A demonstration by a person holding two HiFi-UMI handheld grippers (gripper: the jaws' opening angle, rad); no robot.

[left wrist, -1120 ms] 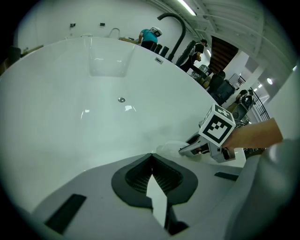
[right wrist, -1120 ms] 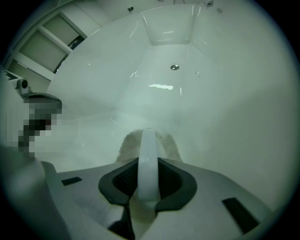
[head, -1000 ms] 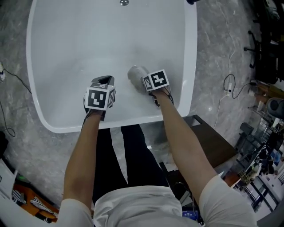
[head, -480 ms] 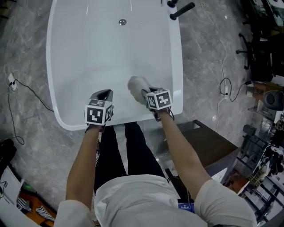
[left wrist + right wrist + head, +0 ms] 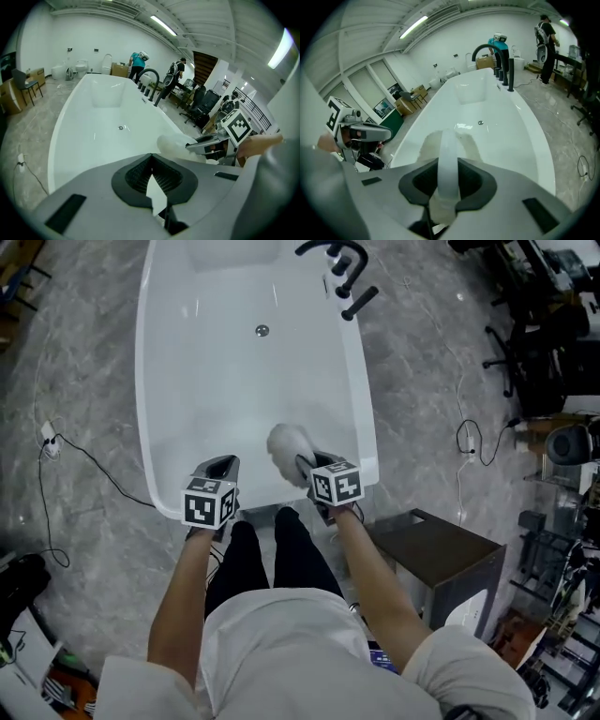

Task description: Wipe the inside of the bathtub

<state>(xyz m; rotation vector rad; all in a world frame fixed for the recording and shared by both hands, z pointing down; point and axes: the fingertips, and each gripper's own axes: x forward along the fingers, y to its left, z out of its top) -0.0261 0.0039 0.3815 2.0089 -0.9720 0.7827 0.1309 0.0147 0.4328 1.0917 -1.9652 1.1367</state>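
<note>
Bathtub lies below me: my right gripper has its jaws pinching a pale cleaning pad over the near end; my left gripper jaws are pressed together, empty.

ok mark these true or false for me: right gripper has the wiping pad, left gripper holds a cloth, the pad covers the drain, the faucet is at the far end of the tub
1. The right gripper is shut on the white wiping pad. True.
2. The left gripper holds a cloth. False: its jaws are together with nothing between them.
3. The pad covers the drain. False: the drain lies bare, farther along the bathtub, while the pad is at the near end.
4. The black faucet stands at the tub's far end, on its right side. True.
</note>
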